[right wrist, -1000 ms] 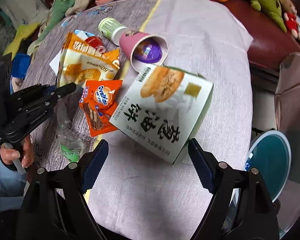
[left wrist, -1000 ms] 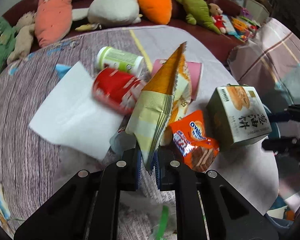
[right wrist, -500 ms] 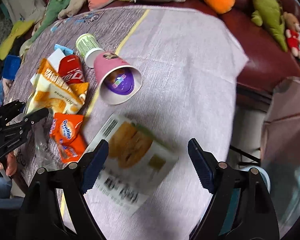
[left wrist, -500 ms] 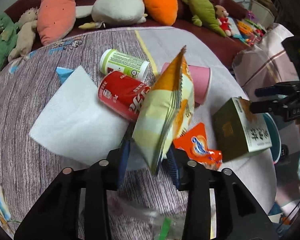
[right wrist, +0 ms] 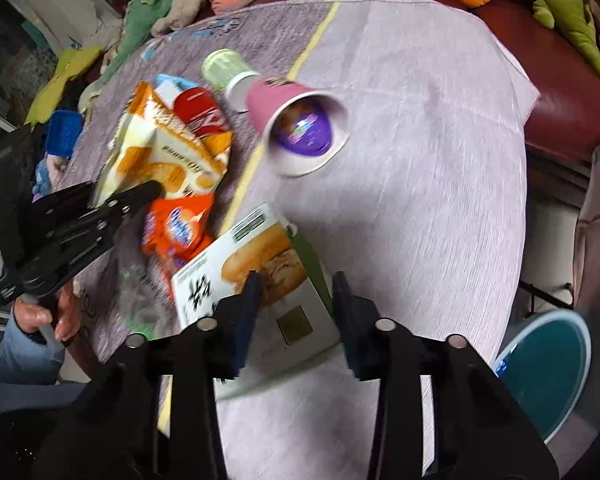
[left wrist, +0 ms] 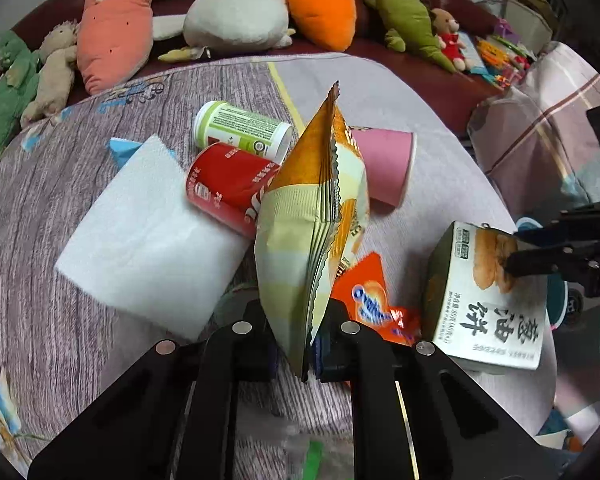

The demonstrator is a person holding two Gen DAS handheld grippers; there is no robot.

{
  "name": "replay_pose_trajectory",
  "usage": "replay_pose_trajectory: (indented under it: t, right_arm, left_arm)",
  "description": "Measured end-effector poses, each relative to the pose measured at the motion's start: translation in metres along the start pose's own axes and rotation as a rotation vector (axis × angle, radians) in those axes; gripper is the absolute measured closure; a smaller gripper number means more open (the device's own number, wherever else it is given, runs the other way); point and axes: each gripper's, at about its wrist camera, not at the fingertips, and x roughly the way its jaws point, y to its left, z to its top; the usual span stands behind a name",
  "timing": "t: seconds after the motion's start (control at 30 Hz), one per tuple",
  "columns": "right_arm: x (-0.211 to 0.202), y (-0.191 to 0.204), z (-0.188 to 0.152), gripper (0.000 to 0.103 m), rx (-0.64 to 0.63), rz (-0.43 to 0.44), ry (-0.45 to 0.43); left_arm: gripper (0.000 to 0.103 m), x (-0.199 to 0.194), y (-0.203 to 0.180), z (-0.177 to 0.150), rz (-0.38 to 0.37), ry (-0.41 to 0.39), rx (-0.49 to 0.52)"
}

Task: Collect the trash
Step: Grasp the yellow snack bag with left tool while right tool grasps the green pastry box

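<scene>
Left claw (left wrist: pixel 296 346) clamped on upright yellow-and-orange crinkled snack bag (left wrist: pixel 312 232) above cloth-covered surface (left wrist: pixel 40 216). Right claw (right wrist: pixel 296 292) just narrowed, pads pressing green-and-white cardboard biscuit box (right wrist: pixel 256 276) at surface's near edge.

The round worktop (left wrist: pixel 380 92) wears a purplish wood-grain cloth. A white napkin (left wrist: pixel 148 236) lies at nine o'clock of a red can (left wrist: pixel 228 188); a green-labelled bottle (left wrist: pixel 242 128) lies at twelve of the can, a tipped pink cup (left wrist: pixel 384 164) at three. An orange wrapper (left wrist: pixel 374 300) lies nearer, at five.
</scene>
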Motion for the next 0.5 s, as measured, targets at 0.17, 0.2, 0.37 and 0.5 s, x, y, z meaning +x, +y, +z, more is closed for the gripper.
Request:
replay_pose_trajectory:
  t: [0.17,0.2,0.37,0.5]
  right_arm:
    - [-0.011,0.034,-0.023,0.076,-0.054,0.030,0.023]
    - [-0.011,0.038,-0.026,0.077,-0.067,0.032,0.029]
    - [0.006,0.070,-0.040,0.083,-0.108,0.031,0.070]
    - [0.009,0.089,-0.044,0.098,-0.121,-0.040,0.035]
  left_arm:
    - [0.091,-0.013,0.012,-0.016,0.007,-0.006,-0.028]
    - [0.091,-0.016,0.015,-0.019,0.008,-0.008,-0.034]
    - [0.097,-0.027,0.023,-0.035,0.004,-0.017,-0.062]
    - [0.098,-0.043,0.025,-0.040,0.000,-0.051,-0.086]
